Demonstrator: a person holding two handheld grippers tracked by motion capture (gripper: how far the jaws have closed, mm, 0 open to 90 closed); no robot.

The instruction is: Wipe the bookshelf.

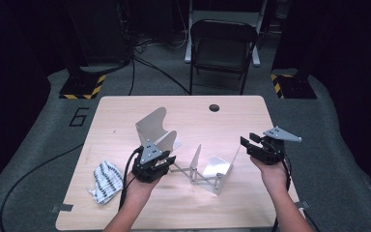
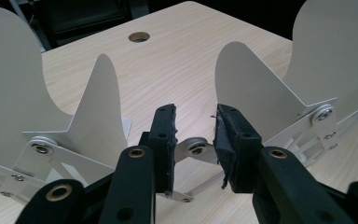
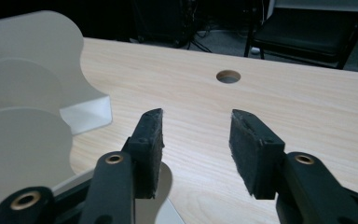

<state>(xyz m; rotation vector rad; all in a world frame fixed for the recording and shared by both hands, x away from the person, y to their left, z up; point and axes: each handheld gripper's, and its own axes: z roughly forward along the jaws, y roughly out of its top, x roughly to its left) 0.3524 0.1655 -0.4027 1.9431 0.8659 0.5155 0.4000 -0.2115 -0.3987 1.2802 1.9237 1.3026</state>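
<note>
High view: an expanding metal rack [image 1: 193, 162] lies stretched across the middle of the worktop [image 1: 125, 108], toward the near edge, with the round hole [image 1: 214, 107] well behind it. It is made of thin white-grey curved plates standing on a scissor linkage of flat strips and rivets; the plates fan apart, the tallest at the rack's left end.

The left tool [image 1: 166, 162] sits at the rack's left part. In the left gripper view its pads straddle a rivet joint [image 2: 196, 149] of the linkage, but I see a gap on both sides, so it reads as released, not clamped. The right tool [image 1: 249, 141] hovers off the rack's right end, jaws apart with nothing between them.

I judge the step to be taking hold of the linkage to stretch or fold the rack. Next, the left pads should close squarely on the strip, and the right tool must come down to the rack's right end plate [image 1: 235, 157].

A striped cloth [image 1: 107, 181] lies left of the rack.
</note>
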